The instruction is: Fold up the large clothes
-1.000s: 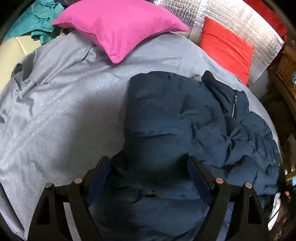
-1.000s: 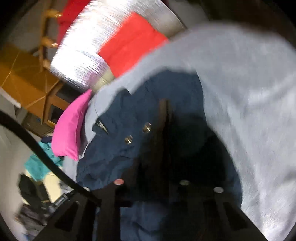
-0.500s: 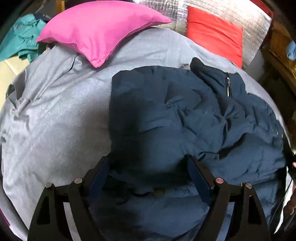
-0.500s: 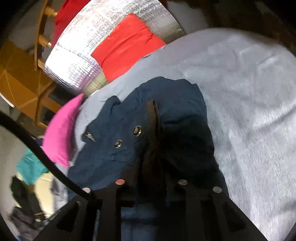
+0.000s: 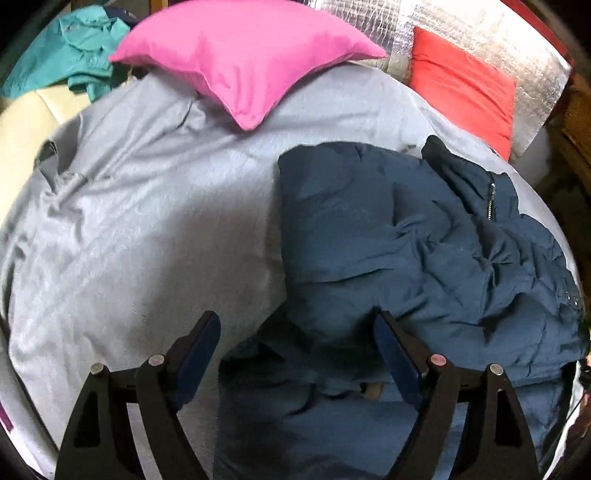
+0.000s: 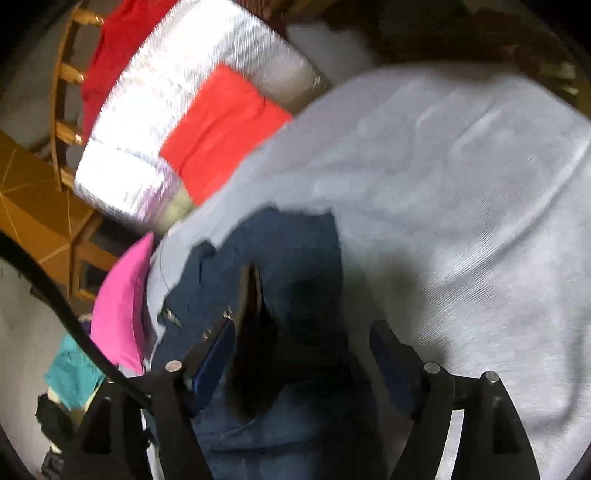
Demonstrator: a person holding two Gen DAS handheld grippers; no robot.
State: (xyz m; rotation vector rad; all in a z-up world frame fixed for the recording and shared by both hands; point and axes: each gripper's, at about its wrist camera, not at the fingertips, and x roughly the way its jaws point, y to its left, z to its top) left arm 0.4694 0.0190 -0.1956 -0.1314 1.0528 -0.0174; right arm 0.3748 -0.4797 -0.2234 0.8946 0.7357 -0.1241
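Observation:
A navy padded jacket (image 5: pixel 406 240) lies bunched on the grey bed sheet (image 5: pixel 147 221), its zipped collar toward the red pillow. My left gripper (image 5: pixel 295 332) hangs open over the jacket's near left edge; dark fabric lies between its fingers (image 5: pixel 199 347) and the pads do not press on it. In the right wrist view the jacket (image 6: pixel 295 258) shows snap buttons and a dark brown fold. My right gripper (image 6: pixel 303 339) is opening its jaws around that fold, pads clear of the cloth.
A pink pillow (image 5: pixel 243 55) and a red pillow (image 5: pixel 461 81) rest at the head of the bed against silver foil (image 5: pixel 461 22). A teal garment (image 5: pixel 70 55) lies at the far left. Wooden furniture (image 6: pixel 62 96) stands beyond the bed.
My right gripper was shut on the jacket's fold and has let it go, jaws now wide. The left gripper has shifted left, so the jacket sits further right in its view.

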